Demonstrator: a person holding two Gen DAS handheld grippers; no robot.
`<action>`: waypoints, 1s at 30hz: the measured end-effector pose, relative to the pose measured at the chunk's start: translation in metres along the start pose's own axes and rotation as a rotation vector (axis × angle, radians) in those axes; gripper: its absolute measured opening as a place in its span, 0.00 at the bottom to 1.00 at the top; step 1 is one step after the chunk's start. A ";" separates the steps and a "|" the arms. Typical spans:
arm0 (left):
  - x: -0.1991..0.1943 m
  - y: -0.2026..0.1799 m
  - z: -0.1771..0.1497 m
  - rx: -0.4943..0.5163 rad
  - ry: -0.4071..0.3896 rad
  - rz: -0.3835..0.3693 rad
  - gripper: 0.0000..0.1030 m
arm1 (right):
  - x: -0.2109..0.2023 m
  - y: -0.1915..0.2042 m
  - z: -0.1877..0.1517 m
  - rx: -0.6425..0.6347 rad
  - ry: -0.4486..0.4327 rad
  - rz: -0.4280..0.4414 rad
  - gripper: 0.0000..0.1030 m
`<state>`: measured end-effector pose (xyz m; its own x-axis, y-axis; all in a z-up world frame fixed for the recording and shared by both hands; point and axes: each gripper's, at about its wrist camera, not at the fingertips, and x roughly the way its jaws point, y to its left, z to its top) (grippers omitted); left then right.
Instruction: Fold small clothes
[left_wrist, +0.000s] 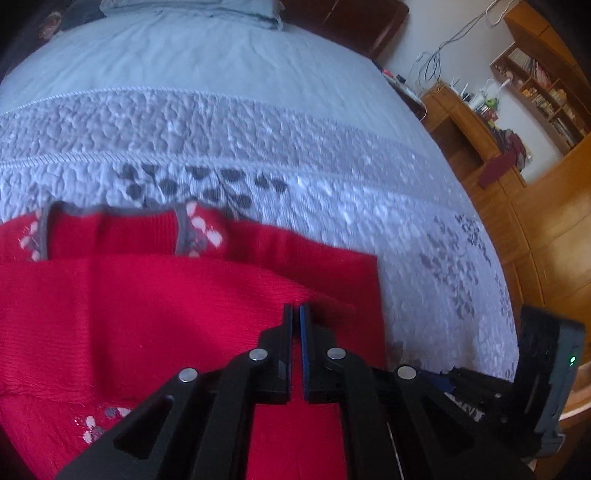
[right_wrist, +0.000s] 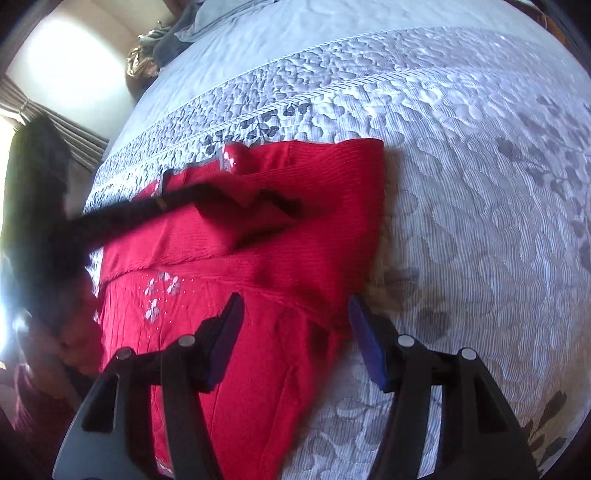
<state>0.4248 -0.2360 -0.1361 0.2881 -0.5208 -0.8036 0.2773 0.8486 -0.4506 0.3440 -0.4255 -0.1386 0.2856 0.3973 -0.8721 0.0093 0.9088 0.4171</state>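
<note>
While we inspect, sweater (left_wrist: 155, 306): soft, limp knit; take hold at an edge.
Left gripper (left_wrist: 295, 314): clenched on sweater's folded corner.
Right gripper (right_wrist: 295, 314): released, above hem.

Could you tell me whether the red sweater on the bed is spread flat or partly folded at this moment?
Partly folded: one flap of the red sweater lies doubled over its body, its corner pinched by the shut left gripper.
</note>
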 end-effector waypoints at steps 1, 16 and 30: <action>-0.002 0.001 -0.004 0.005 0.012 -0.009 0.03 | 0.000 -0.002 0.001 0.005 0.001 0.005 0.62; -0.151 0.164 -0.039 -0.129 -0.191 0.244 0.54 | 0.054 -0.002 0.066 0.106 0.089 0.041 0.85; -0.132 0.222 -0.060 -0.223 -0.129 0.356 0.54 | 0.076 0.028 0.080 0.002 0.133 -0.124 0.63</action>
<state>0.3931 0.0265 -0.1537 0.4461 -0.1881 -0.8750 -0.0607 0.9691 -0.2392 0.4426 -0.3796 -0.1729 0.1528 0.2959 -0.9429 0.0383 0.9516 0.3049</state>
